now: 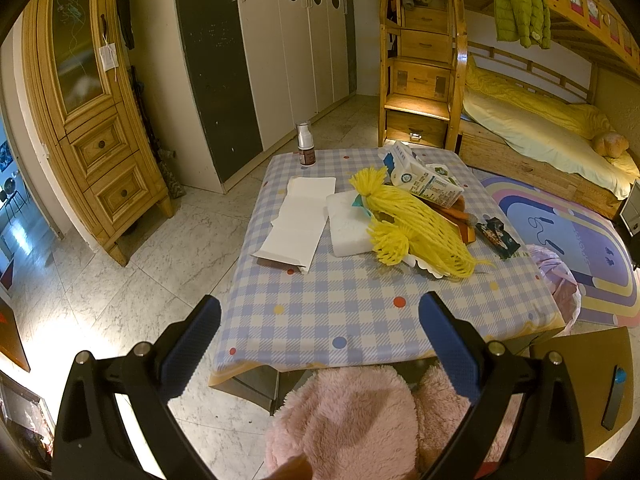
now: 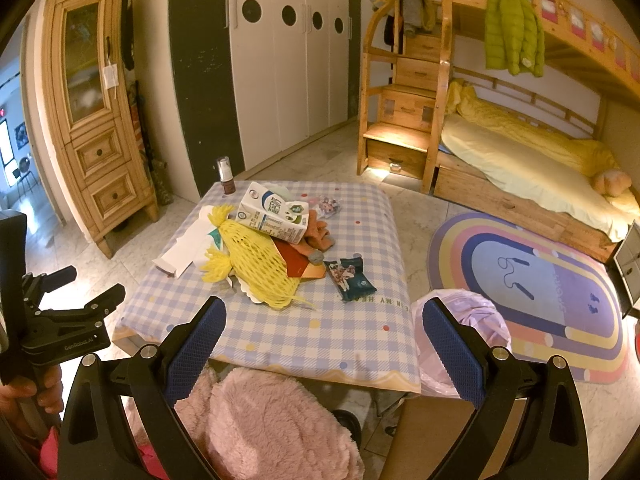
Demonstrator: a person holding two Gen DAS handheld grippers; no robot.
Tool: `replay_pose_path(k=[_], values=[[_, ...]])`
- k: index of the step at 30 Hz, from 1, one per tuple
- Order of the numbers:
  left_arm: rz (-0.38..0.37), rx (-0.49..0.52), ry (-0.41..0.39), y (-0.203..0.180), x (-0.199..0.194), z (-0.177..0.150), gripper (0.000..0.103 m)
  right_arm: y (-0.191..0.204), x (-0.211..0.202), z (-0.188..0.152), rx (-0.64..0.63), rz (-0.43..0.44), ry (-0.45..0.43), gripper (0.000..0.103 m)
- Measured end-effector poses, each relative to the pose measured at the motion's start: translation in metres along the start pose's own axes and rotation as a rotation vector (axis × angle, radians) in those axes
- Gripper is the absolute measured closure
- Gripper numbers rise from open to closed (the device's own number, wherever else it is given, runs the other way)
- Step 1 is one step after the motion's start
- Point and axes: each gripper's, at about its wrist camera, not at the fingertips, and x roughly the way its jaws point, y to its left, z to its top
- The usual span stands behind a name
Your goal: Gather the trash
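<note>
Both pairs of blue-padded tongs hung spread and empty over the person's pink fleece-clad knees (image 1: 348, 420), short of the near edge of the low counter covered in a blue-and-cream checked cloth (image 1: 340, 320); the left tongs (image 1: 320, 344) and the right tongs (image 2: 324, 348) gripped nothing. By the look of it, the collecting had not yet begun: every scrap lay on the counter, untouched.

At the counter's right near corner stood a bin lined with a pale lilac plastic bag (image 2: 472, 320), the likely destination for the rubbish.

On the counter, nearest the tongs, a yellow foam fruit net with frayed ends (image 1: 412, 224) sprawled over a white paper plate. Just right of it lay a dark, flattened snack wrapper (image 2: 350, 278), apart from the pile. Left of the net sat a white foam block (image 1: 346, 224) and, touching it, a flat white paper envelope (image 1: 296, 224). Behind the net, a white-and-blue milk carton (image 2: 276, 220) lay tipped on orange and red scraps.

At the far left corner a small brown pump bottle (image 1: 306, 146) stood upright, well apart from the litter.

The next move seemed to call for a forward reach, closing on the net or the wrapper, then a carry to the bag.
</note>
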Motion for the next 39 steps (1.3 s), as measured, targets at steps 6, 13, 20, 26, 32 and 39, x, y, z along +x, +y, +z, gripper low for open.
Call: replay_pose_path(k=[6, 13, 20, 26, 32, 39], values=[[-0.001, 0.001, 0.002, 0.000, 0.000, 0.000, 0.007, 0.000, 0.000, 0.000, 0.000, -0.001, 0.001, 0.005], [-0.002, 0.000, 0.004, 0.000, 0.001, -0.001, 0.007, 0.000, 0.001, 0.000, -0.001, -0.002, 0.001, 0.005], [0.014, 0.002, 0.012, 0.001, 0.009, -0.009, 0.007, -0.001, 0.007, -0.004, 0.004, -0.019, 0.007, 0.005], [-0.006, -0.005, 0.054, 0.003, 0.028, -0.015, 0.007, -0.005, 0.028, -0.012, -0.017, -0.033, 0.001, 0.005], [0.002, -0.023, 0.077, 0.010, 0.037, -0.016, 0.007, -0.010, 0.052, -0.013, -0.034, -0.017, 0.023, 0.005], [0.067, -0.041, 0.050, 0.021, 0.029, -0.011, 0.007, 0.004, 0.064, -0.002, -0.084, 0.020, 0.006, 0.005]])
